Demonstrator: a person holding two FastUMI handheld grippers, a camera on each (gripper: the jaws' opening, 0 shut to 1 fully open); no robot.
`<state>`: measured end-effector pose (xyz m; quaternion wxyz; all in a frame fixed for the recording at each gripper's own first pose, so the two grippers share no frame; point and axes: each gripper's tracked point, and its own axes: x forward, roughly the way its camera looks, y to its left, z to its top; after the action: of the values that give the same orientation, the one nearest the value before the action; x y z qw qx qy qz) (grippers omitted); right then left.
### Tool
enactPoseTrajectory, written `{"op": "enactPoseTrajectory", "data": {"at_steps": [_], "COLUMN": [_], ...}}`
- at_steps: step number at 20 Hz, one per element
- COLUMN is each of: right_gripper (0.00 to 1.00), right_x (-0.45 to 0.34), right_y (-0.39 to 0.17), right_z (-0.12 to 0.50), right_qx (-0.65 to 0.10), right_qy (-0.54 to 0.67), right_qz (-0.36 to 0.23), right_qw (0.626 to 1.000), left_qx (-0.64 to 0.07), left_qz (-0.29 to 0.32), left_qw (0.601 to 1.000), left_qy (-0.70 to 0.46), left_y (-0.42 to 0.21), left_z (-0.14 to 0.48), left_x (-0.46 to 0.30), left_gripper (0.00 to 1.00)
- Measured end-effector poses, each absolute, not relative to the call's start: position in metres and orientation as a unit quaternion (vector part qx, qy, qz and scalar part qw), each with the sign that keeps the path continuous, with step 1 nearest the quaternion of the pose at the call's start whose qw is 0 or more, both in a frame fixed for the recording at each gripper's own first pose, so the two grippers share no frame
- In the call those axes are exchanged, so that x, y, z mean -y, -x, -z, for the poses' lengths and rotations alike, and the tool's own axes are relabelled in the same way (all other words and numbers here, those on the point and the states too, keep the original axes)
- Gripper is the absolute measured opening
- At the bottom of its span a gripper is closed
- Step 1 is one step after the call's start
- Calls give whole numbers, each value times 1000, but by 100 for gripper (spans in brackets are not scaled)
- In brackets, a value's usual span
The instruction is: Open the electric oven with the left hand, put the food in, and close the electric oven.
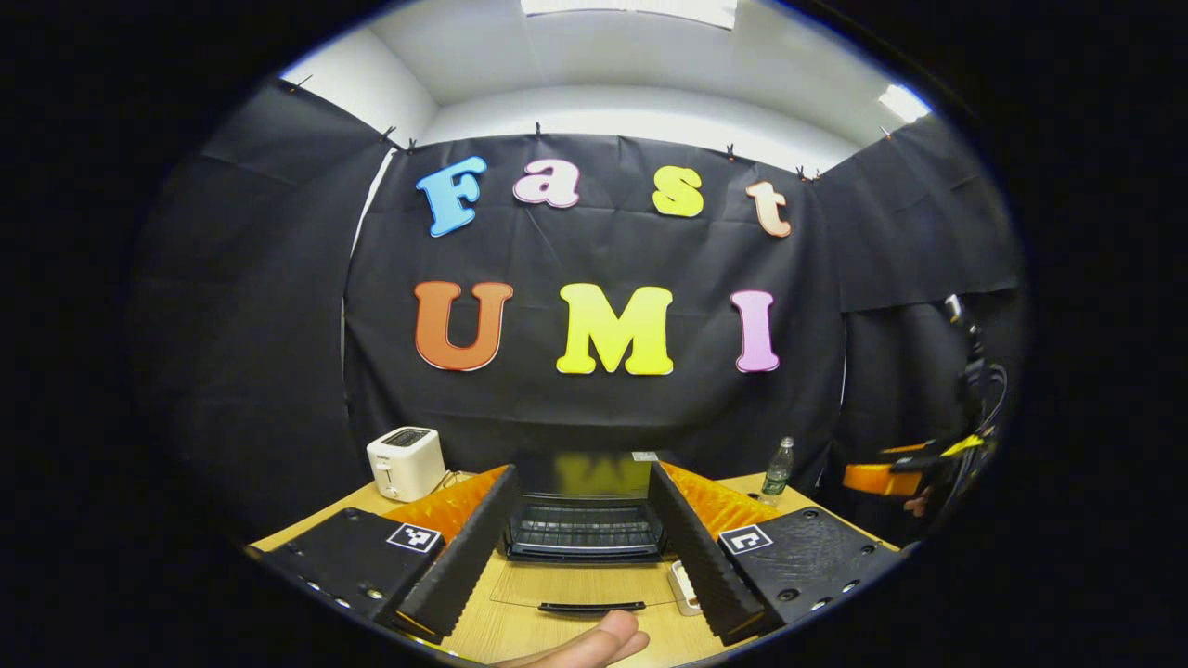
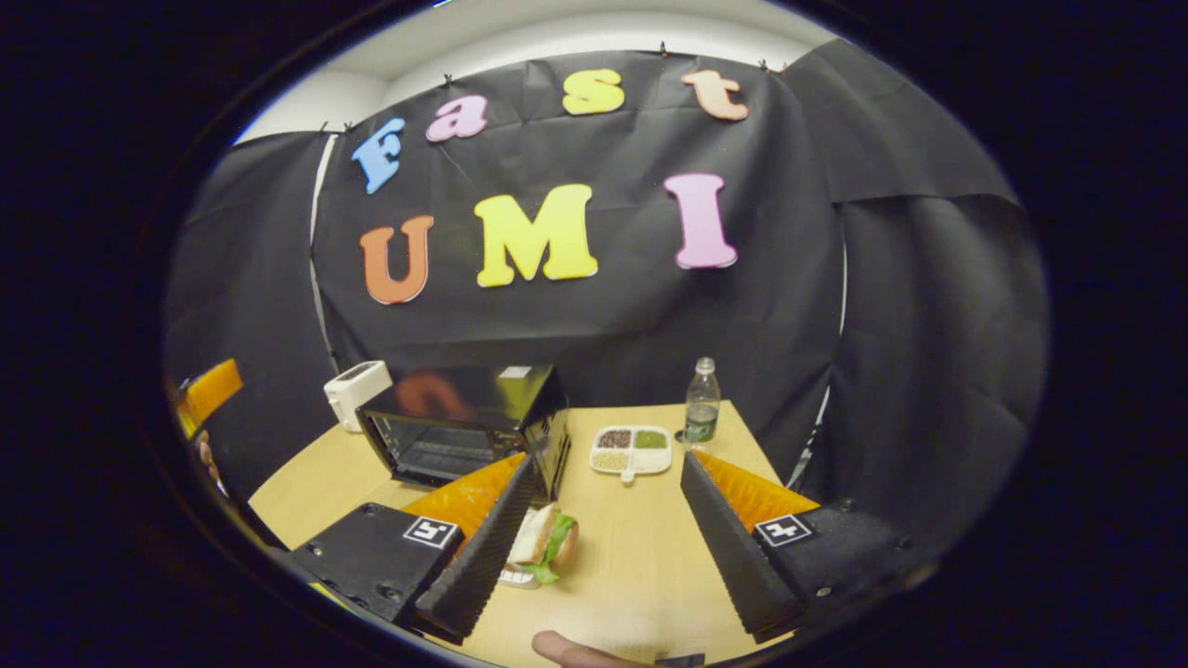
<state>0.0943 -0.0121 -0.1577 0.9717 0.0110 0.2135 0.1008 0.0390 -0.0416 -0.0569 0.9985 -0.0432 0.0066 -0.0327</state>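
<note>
The black electric oven (image 1: 583, 520) stands straight ahead in the left gripper view. Its glass door (image 1: 557, 583) lies folded down flat on the table, handle (image 1: 591, 608) nearest me, and the wire rack inside is bare. My left gripper (image 1: 582, 482) is open wide, one finger on each side of the oven's mouth, touching nothing. In the right gripper view a sandwich (image 2: 543, 541) on a small plate lies on the table right beside the inner face of my left-hand finger. My right gripper (image 2: 609, 473) is open and holds nothing. The oven (image 2: 464, 422) stands ahead to the left.
A white toaster (image 1: 406, 461) sits left of the oven and a water bottle (image 1: 778, 467) to its right. A divided tray of grains (image 2: 633, 450) lies near the bottle (image 2: 702, 401). The wooden table (image 2: 640, 557) ends close to the black cloth wall.
</note>
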Motion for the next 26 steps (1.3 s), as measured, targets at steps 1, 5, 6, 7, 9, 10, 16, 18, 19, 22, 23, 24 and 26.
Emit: {"op": "enactPoseTrajectory", "data": {"at_steps": [1,5,6,7,9,10,16,18,19,22,23,24,26], "right_gripper": [100,88,99,99,99,97,92,78,78,88,86,66,56], "right_x": [11,-1,-8,-15,-28,-32,-52,-54,-56,-70,-76,-76,-76], "right_y": [-102,-125,-125,-127,-131,-131,-144,-145,-142,-134,-134,-135,-140], "right_z": [176,242,254,266,285,293,324,333,337,342,344,346,345], "right_qx": [-243,-355,-374,-394,-427,-443,-509,-527,-541,-571,-570,-571,-568], "right_qy": [-14,-54,-67,-77,-97,-109,-135,-144,-151,-194,-204,-205,-218], "right_qz": [-111,-167,-184,-201,-235,-243,-274,-265,-266,-280,-281,-283,-278], "right_qw": [964,918,906,894,868,856,804,795,783,747,745,743,743], "left_qx": [-1,24,27,32,25,19,1,-11,-14,-24,-28,-32,-40], "left_qz": [26,-5,-7,-4,7,3,-16,-21,-25,-25,-24,-22,-17], "left_qw": [999,999,999,999,999,1000,1000,999,999,999,999,999,998], "left_qy": [47,27,25,25,25,22,22,24,24,30,33,36,46], "left_y": [-33,-4,3,7,11,12,5,3,1,-1,-1,-1,0], "left_z": [54,50,51,51,57,61,72,79,81,89,91,94,99], "left_x": [40,29,29,33,37,33,21,18,15,14,13,13,13], "left_gripper": [93,93,93,93,93,93,93,93,93,93,93,93,93]}}
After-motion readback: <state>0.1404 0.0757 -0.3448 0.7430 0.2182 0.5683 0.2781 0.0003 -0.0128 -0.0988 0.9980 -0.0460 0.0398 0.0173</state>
